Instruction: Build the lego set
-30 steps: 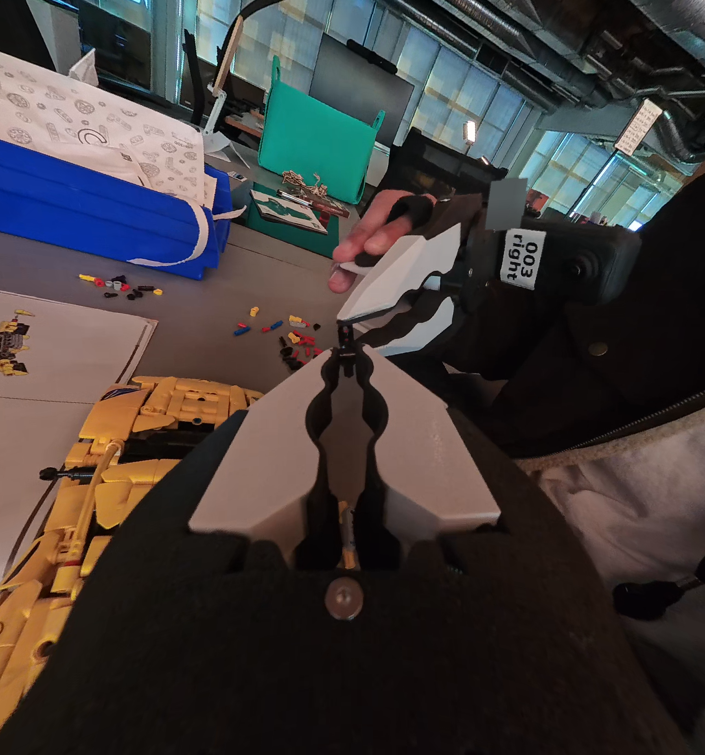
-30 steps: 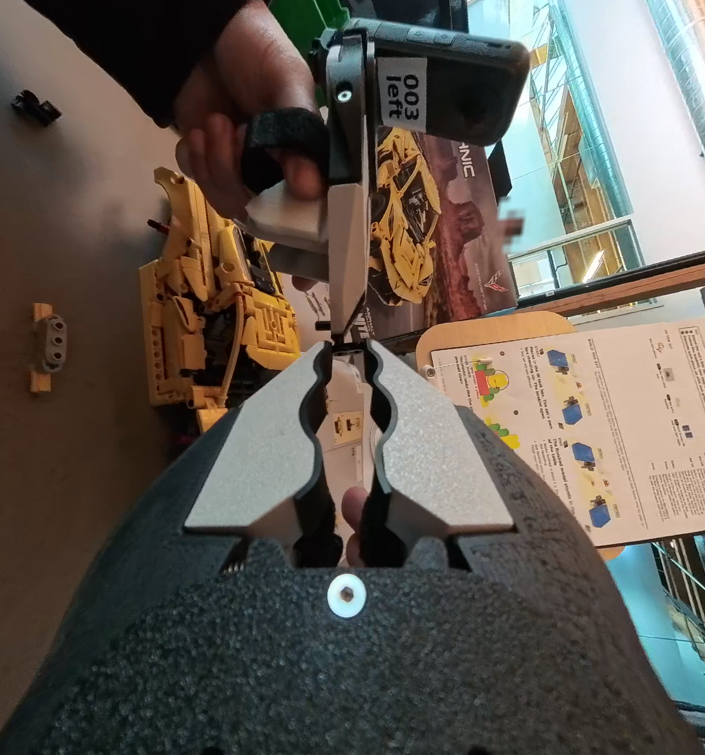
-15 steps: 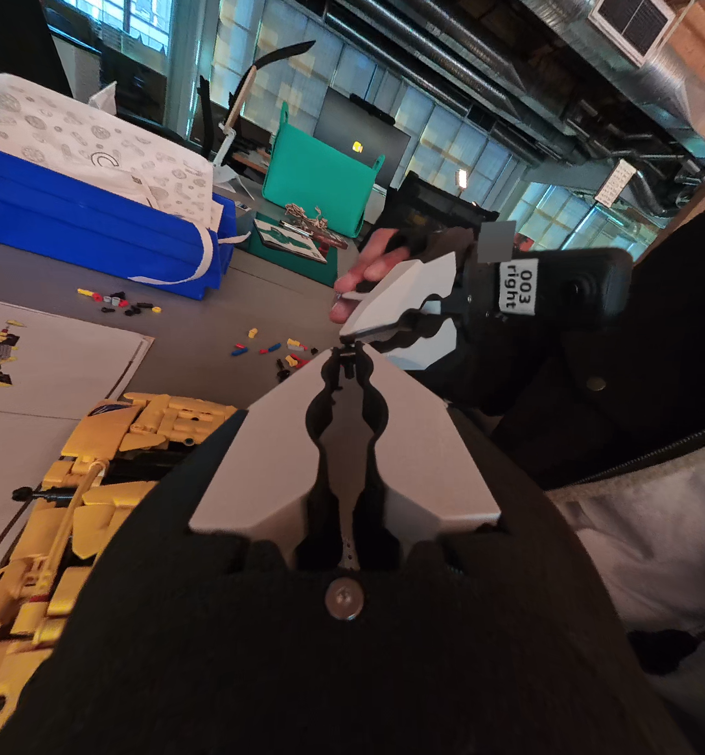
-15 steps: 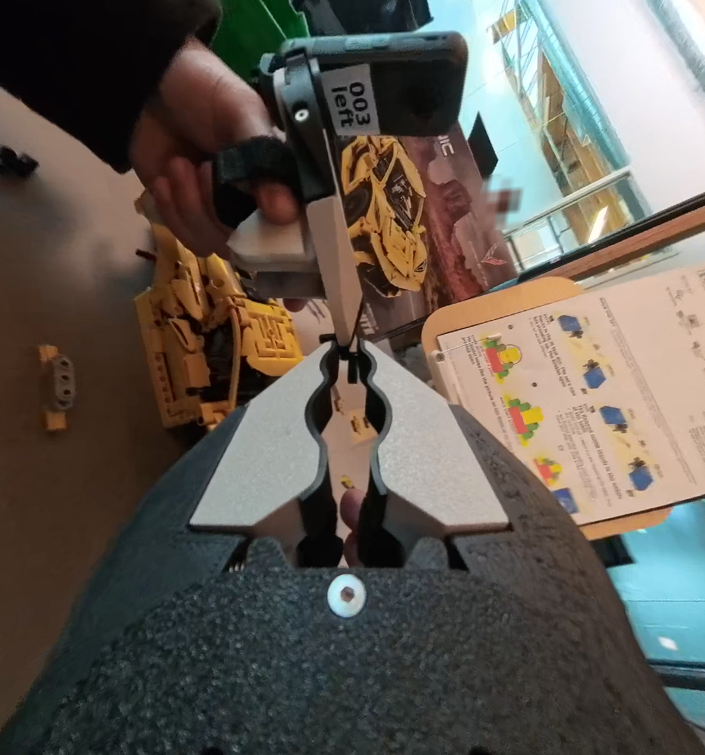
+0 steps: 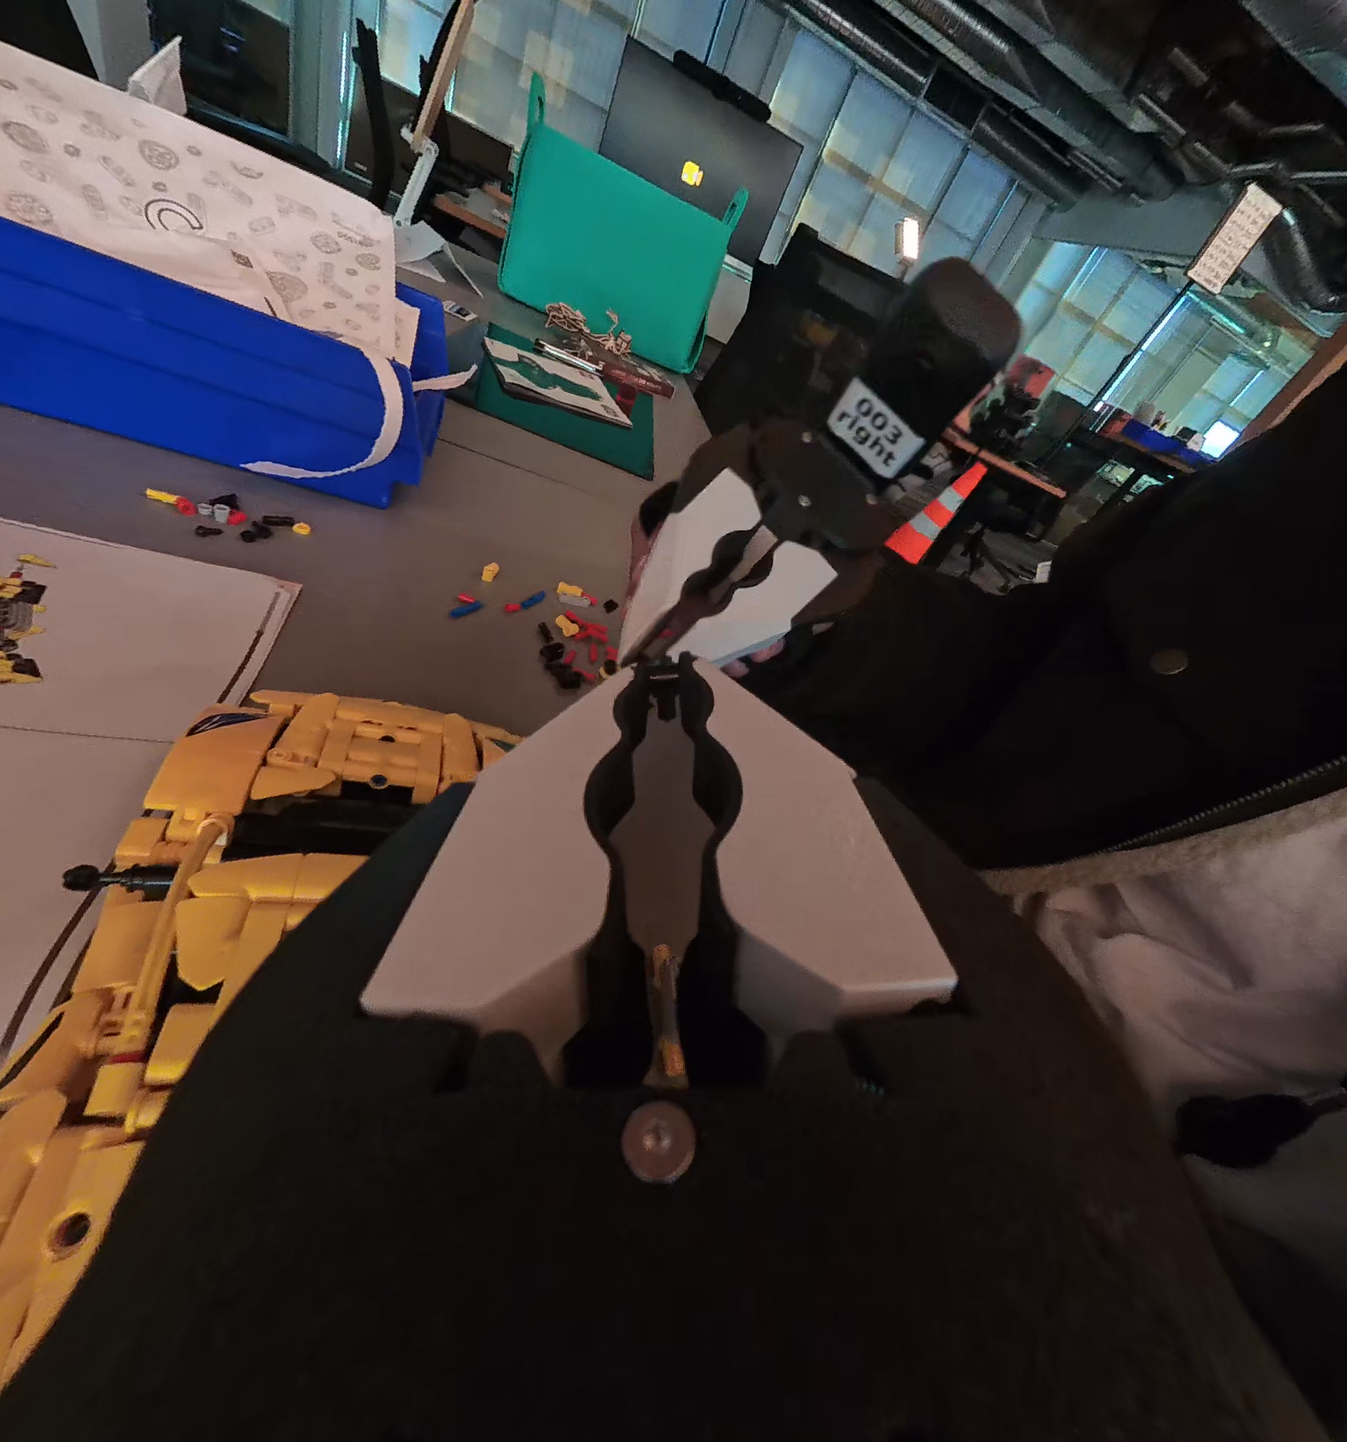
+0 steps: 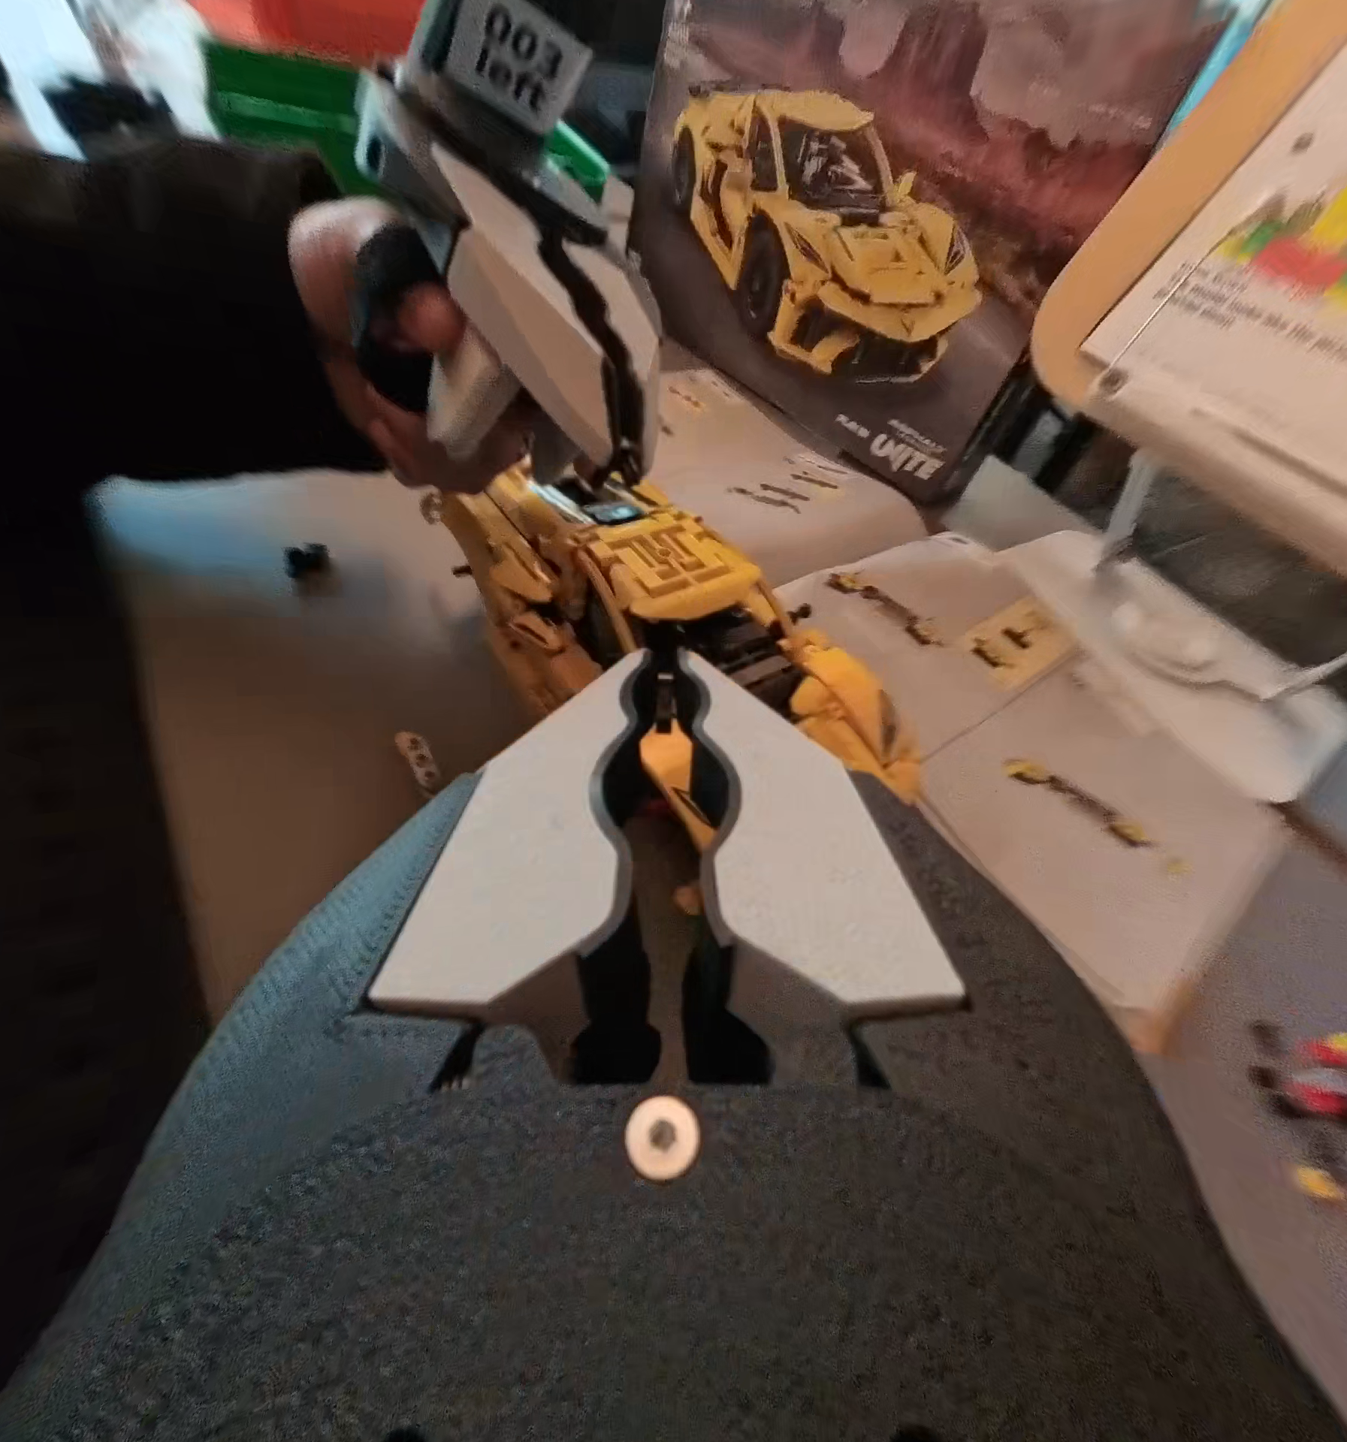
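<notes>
Grey tabletop (image 5: 389, 593) carries the work, with glazed office walls behind it. Left gripper (image 5: 664, 677) is clamped on a small black piece (image 5: 664, 687) at its fingertips. Right gripper (image 6: 664, 671) likewise pinches a small black piece (image 6: 664, 690); whether it is a separate part is unclear, since the right wrist view is motion-blurred. In the left wrist view the right gripper's tips sit just beside the left gripper's tips. Yellow car model (image 5: 209, 874), partly built, lies on the table below and left of the left gripper, overlapping an open instruction booklet (image 5: 108, 624). Loose small bricks (image 5: 568, 632) in red, blue, yellow and black lie scattered beyond the model. Blue bin (image 5: 147, 351) stands farther back. Set box (image 6: 888, 234) picturing a yellow car stands upright behind the model
</notes>
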